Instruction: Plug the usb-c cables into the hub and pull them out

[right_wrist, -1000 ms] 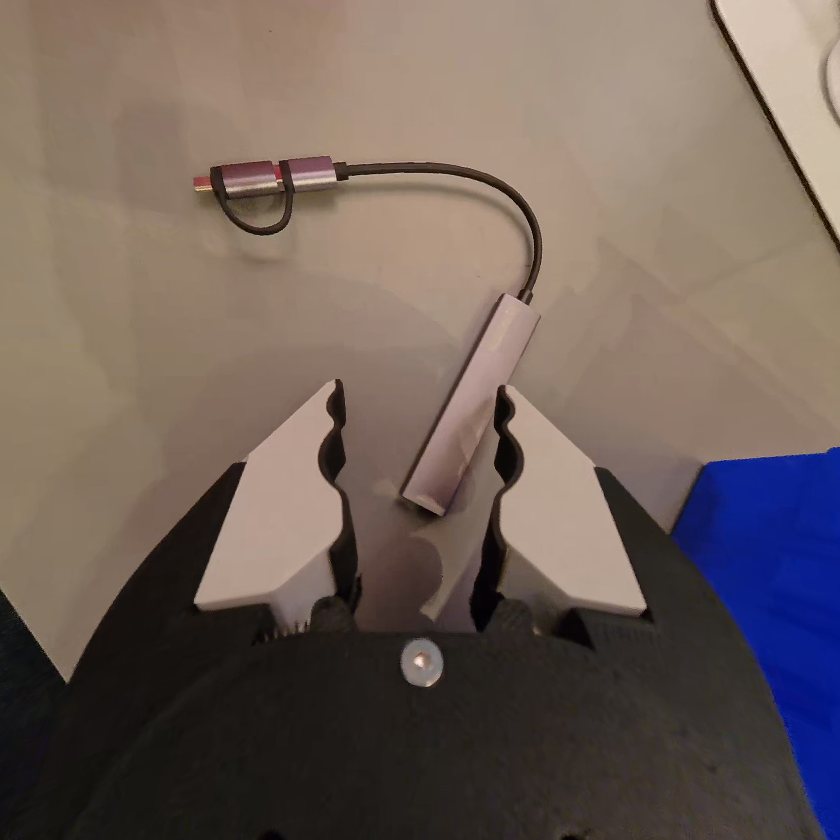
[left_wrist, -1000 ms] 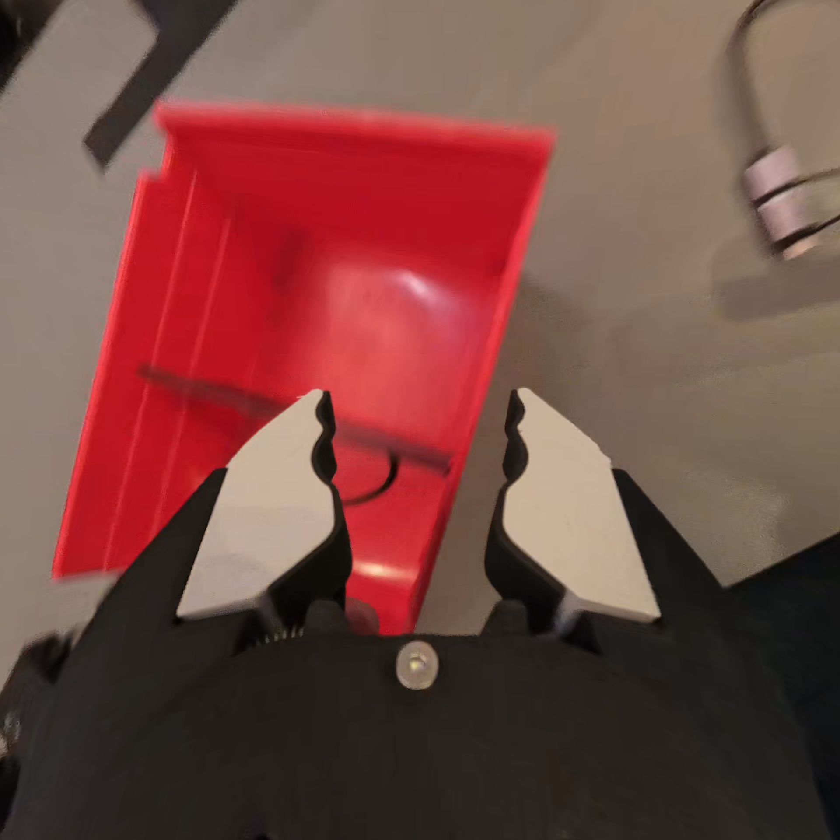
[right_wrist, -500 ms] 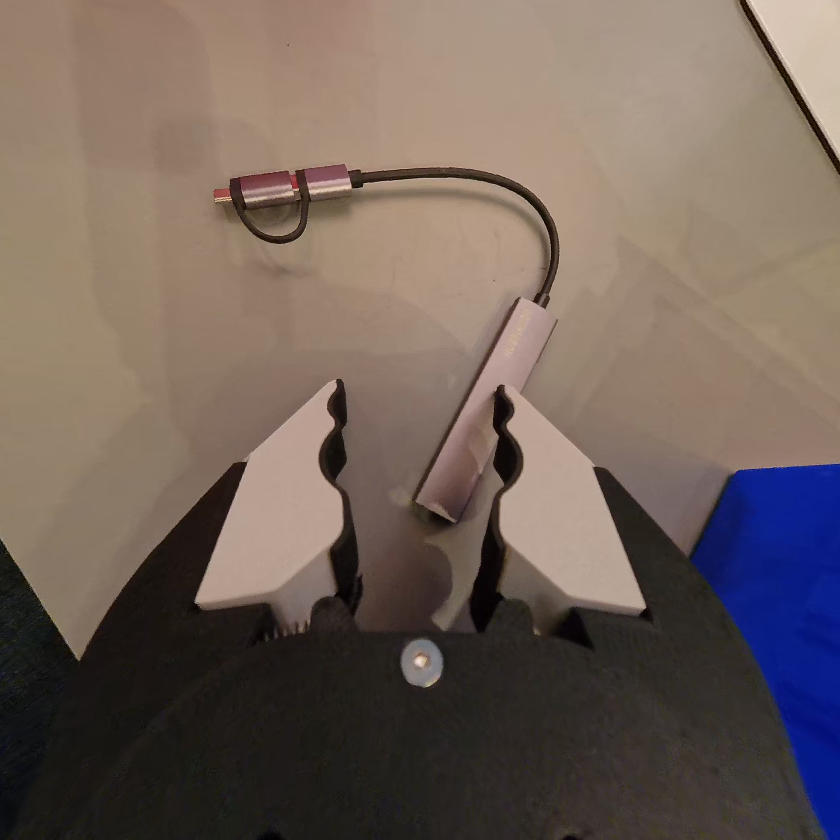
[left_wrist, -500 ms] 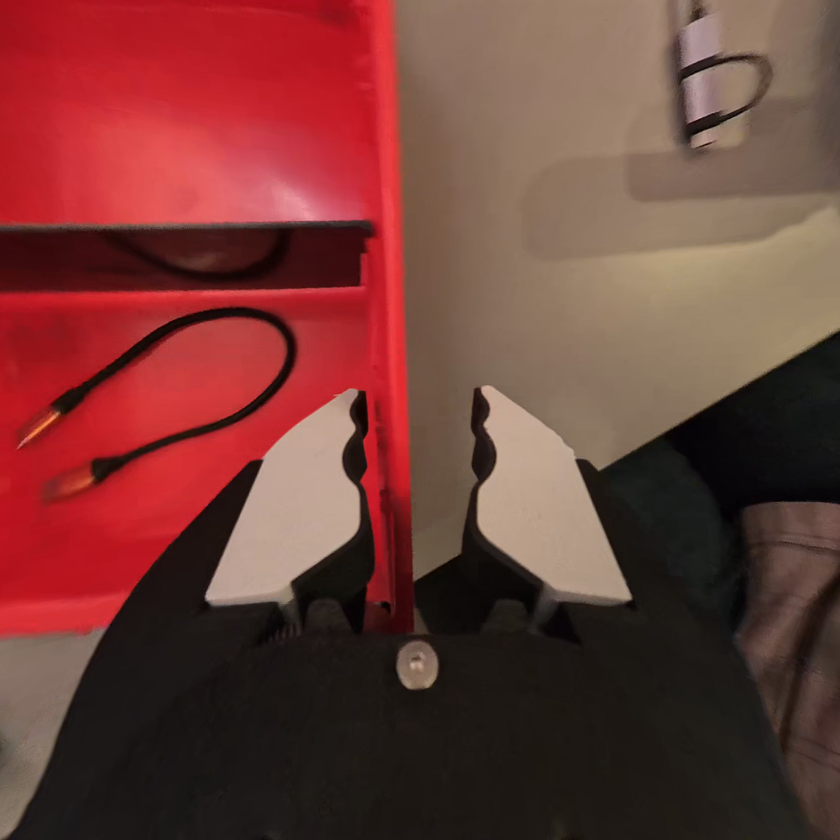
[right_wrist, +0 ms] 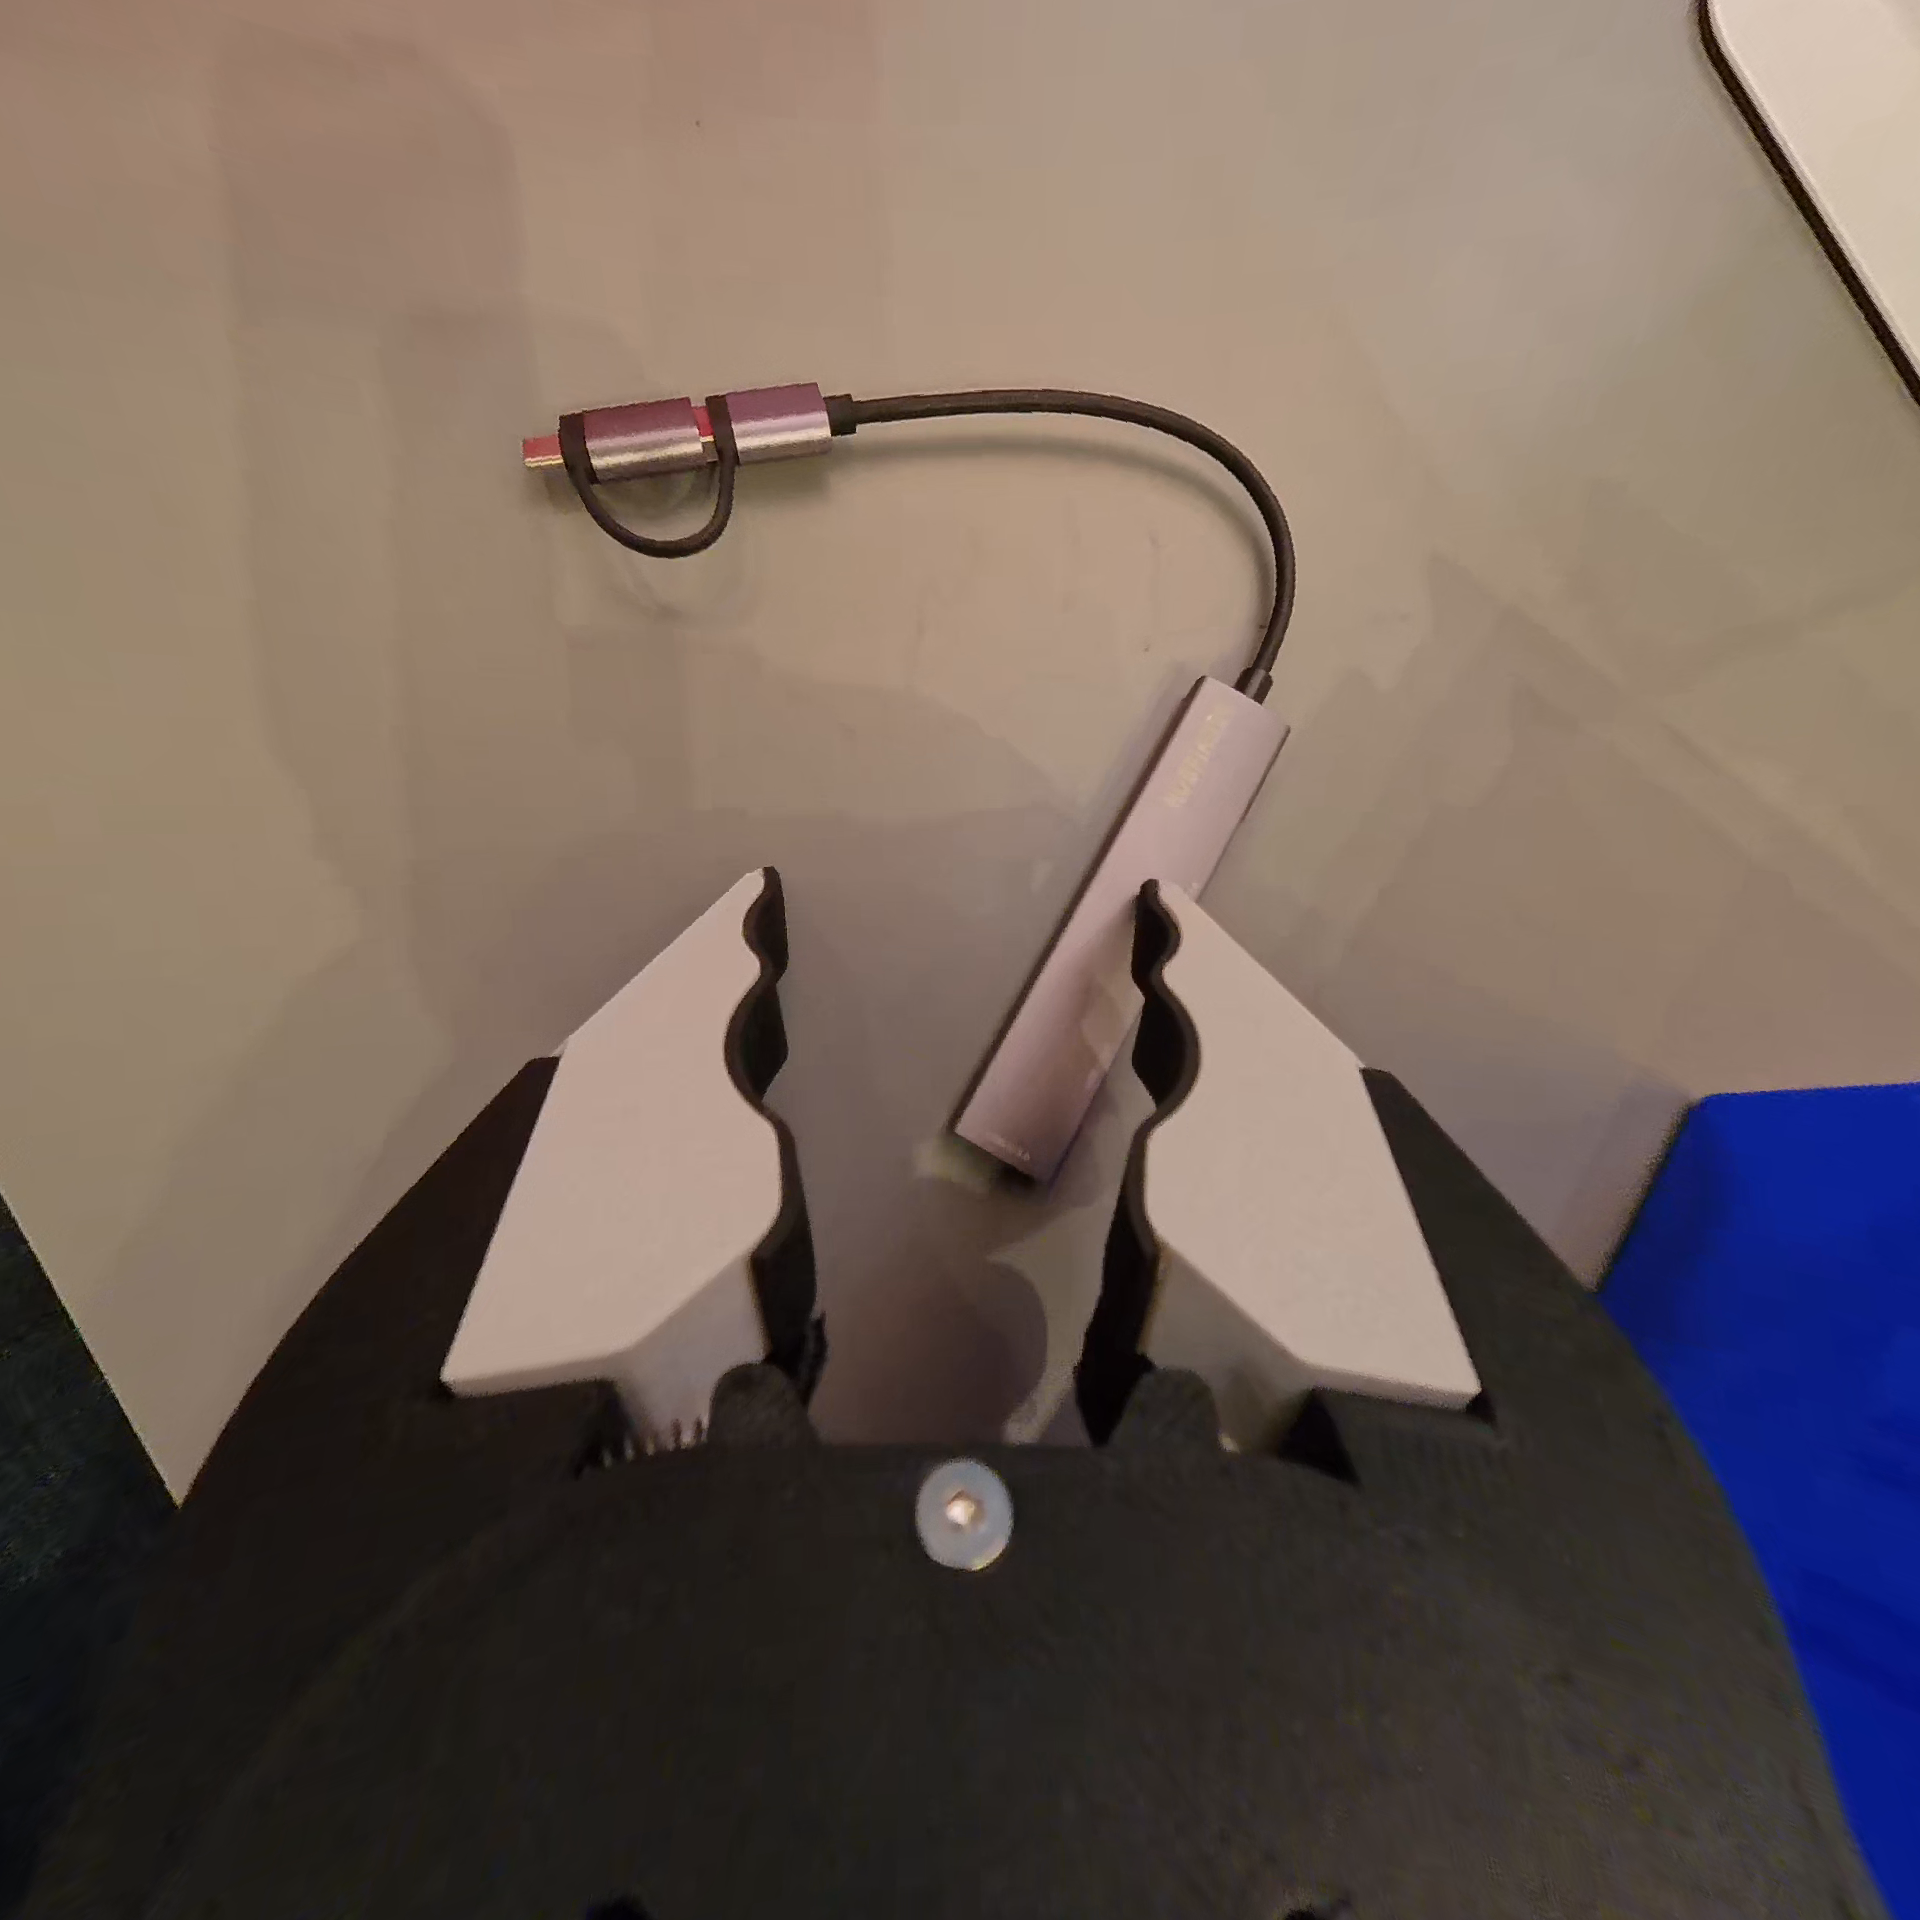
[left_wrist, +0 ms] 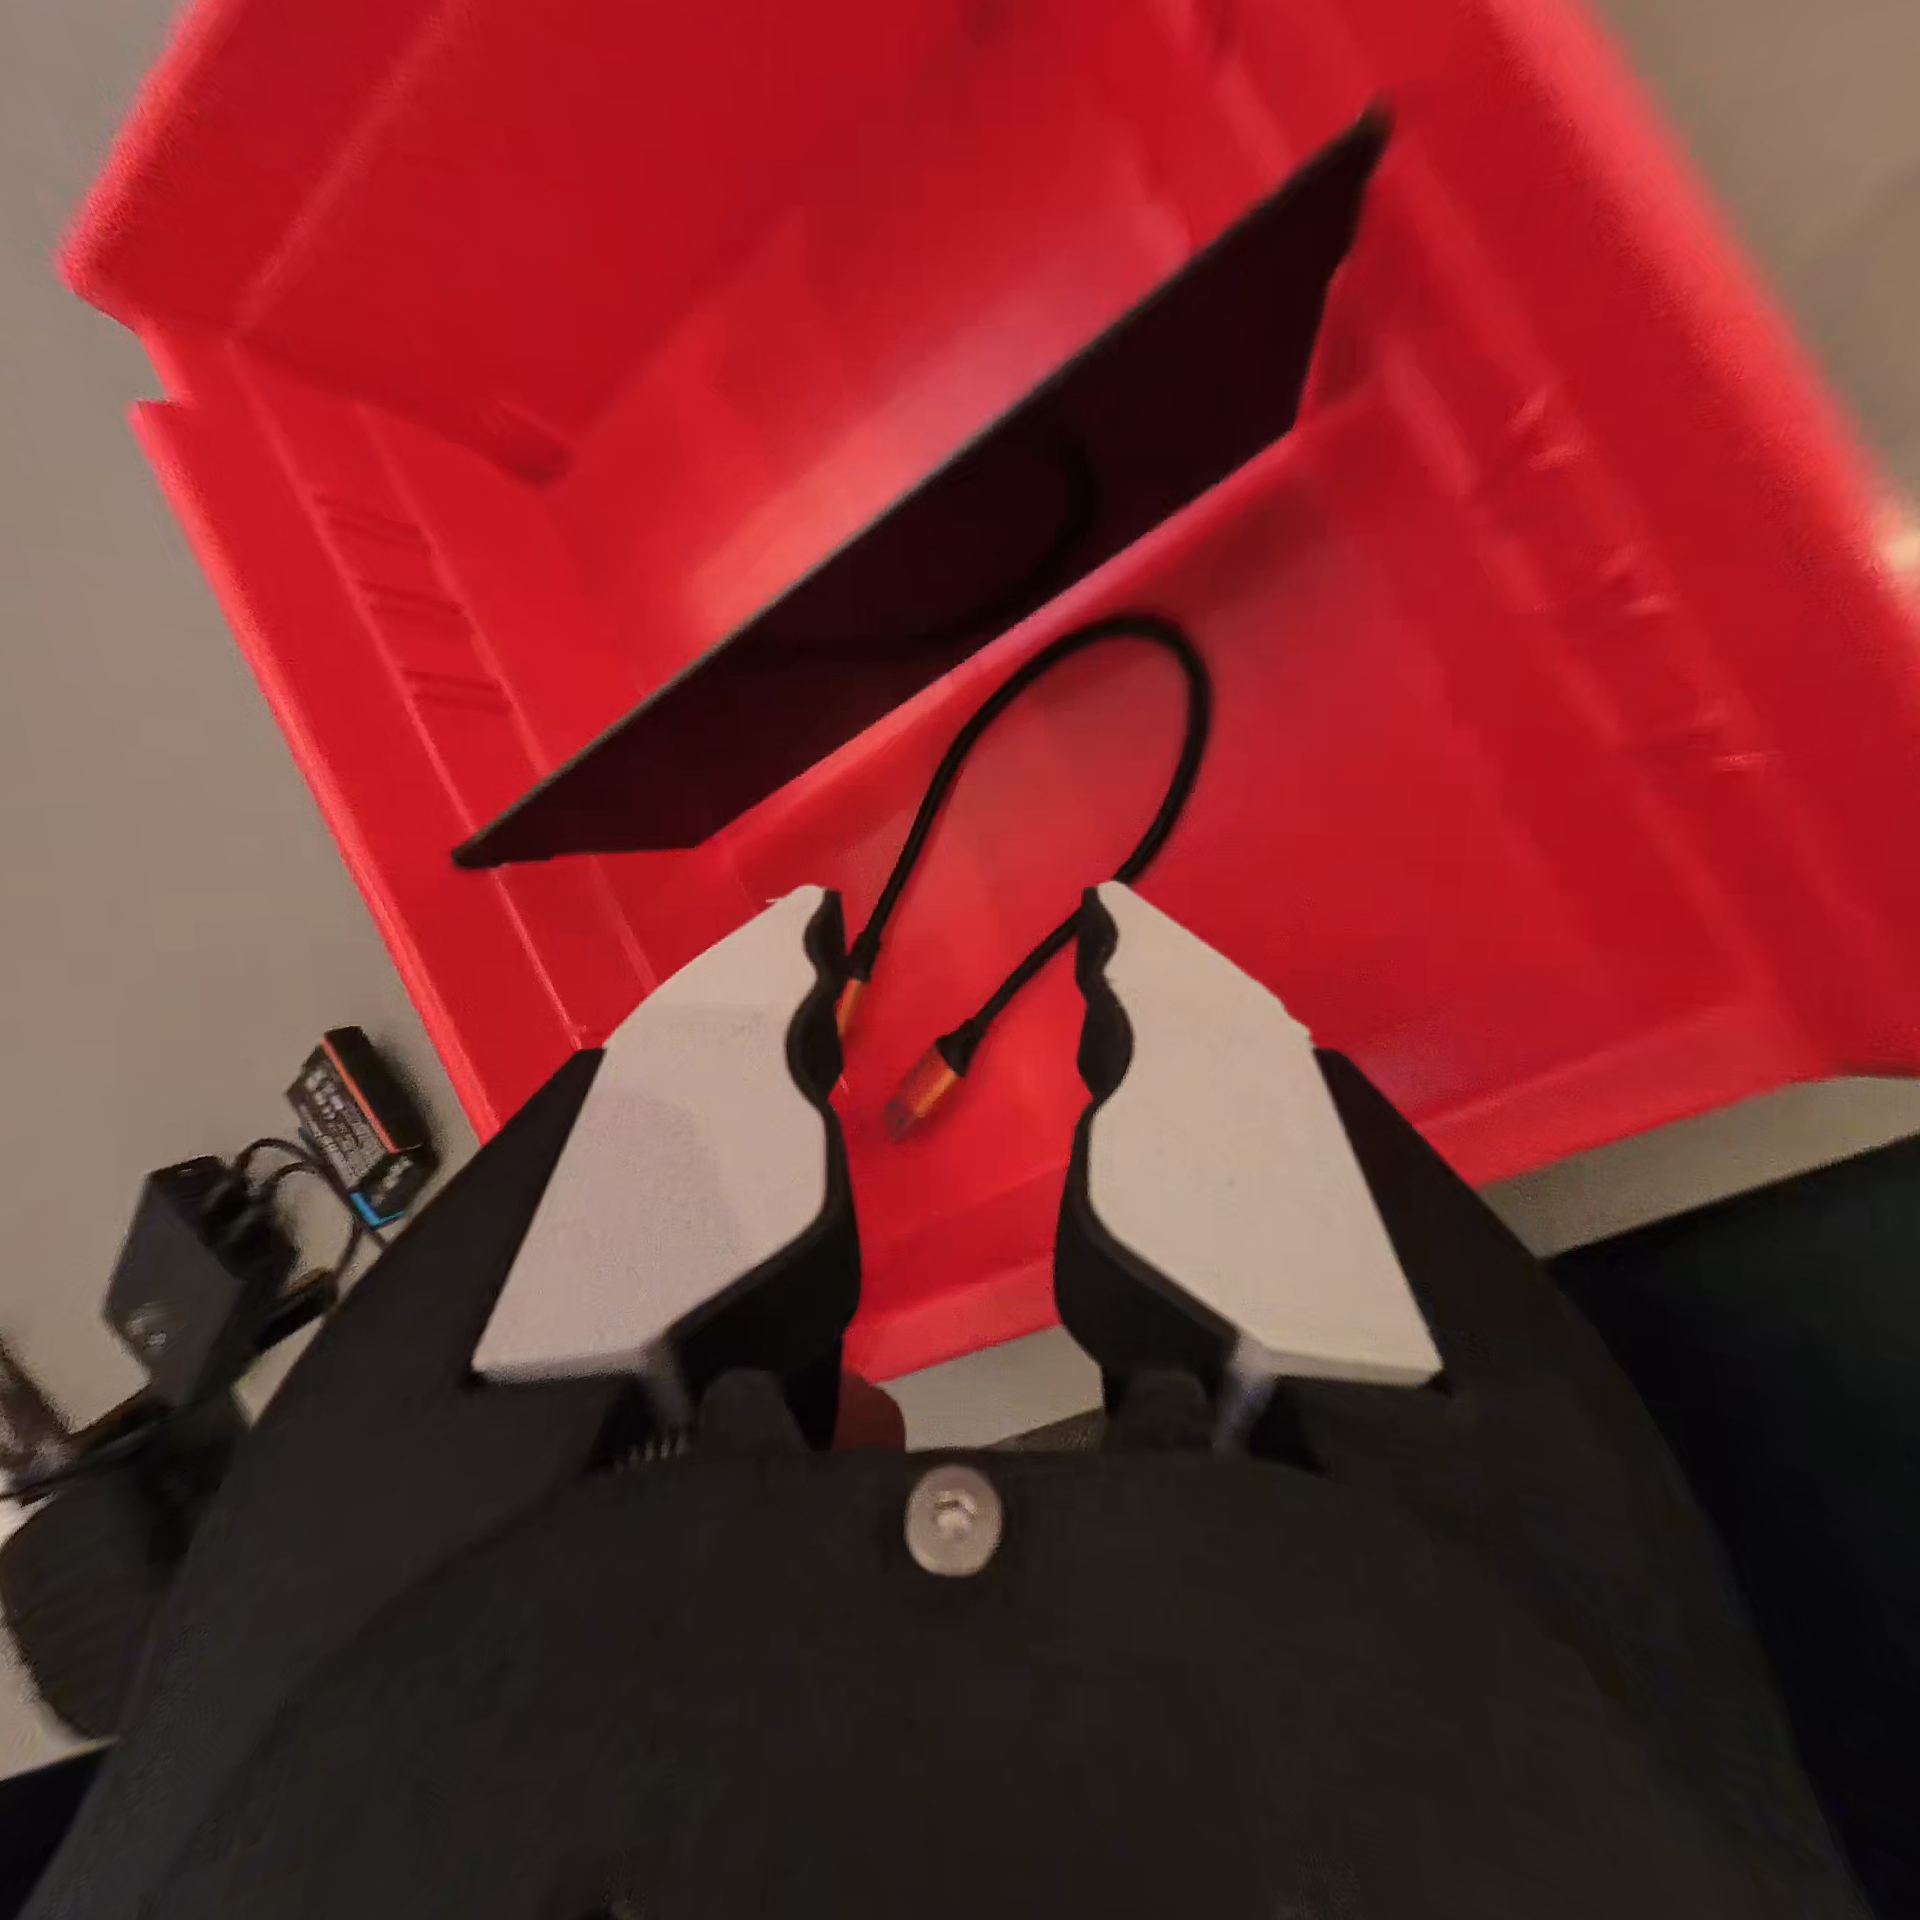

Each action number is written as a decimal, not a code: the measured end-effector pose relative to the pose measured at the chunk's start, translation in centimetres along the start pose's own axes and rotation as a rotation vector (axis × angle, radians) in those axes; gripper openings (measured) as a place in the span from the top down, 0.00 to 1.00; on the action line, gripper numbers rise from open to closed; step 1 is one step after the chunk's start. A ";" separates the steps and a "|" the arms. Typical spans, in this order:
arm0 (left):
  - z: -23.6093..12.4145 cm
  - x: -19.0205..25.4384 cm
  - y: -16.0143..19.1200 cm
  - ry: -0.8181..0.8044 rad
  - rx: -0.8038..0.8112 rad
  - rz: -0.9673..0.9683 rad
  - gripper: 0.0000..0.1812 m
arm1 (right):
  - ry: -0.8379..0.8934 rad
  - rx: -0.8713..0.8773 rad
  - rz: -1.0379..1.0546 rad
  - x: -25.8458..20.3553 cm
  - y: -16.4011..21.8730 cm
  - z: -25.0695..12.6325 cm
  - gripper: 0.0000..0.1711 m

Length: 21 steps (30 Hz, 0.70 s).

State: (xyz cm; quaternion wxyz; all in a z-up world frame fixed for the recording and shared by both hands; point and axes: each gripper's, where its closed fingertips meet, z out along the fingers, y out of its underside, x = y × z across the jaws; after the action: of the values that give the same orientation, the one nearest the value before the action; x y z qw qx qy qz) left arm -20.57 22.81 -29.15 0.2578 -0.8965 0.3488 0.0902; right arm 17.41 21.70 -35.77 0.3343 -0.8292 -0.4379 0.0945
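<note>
Both grippers (left_wrist: 956, 914) (right_wrist: 961, 914) agape, empty

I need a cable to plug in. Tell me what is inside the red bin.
In the red bin, a short black cable with orange plugs lies in the near compartment, under the open left gripper. A black divider hides part of the far compartment.

Black looped cable (left_wrist: 1132, 727) in bin; grey hub (right_wrist: 1153, 935) on table.
</note>
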 end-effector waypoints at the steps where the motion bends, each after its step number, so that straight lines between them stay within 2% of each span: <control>1: 1.0 0.0 0.2 0.003 -0.032 0.035 0.77 | -0.001 -0.001 -0.002 -0.1 0.0 0.0 0.62; 4: 3.3 1.0 0.2 0.075 -0.094 0.102 0.77 | -0.007 -0.001 -0.006 -0.4 0.0 0.0 0.62; 11: 7.4 -1.7 2.3 0.055 -0.315 0.208 0.85 | -0.017 0.003 -0.017 -0.5 0.1 -0.2 0.63; 13: 7.8 -1.4 2.4 0.113 -0.329 0.204 0.93 | -0.017 0.007 -0.018 -0.5 0.1 -0.1 0.63; 16: 7.9 -1.0 2.4 0.180 -0.345 0.162 0.98 | -0.017 0.016 -0.016 -0.4 0.0 -0.1 0.63; 21: 7.9 -1.2 2.4 0.177 -0.338 0.147 0.98 | -0.024 0.020 -0.015 -0.4 0.0 -0.1 0.63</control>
State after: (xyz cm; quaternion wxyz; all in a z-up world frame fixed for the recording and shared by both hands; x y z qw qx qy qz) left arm -22.88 26.18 -36.42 0.0647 -0.9035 0.4146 0.0870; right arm 17.18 21.35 -35.76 0.3381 -0.8214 -0.4469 0.1062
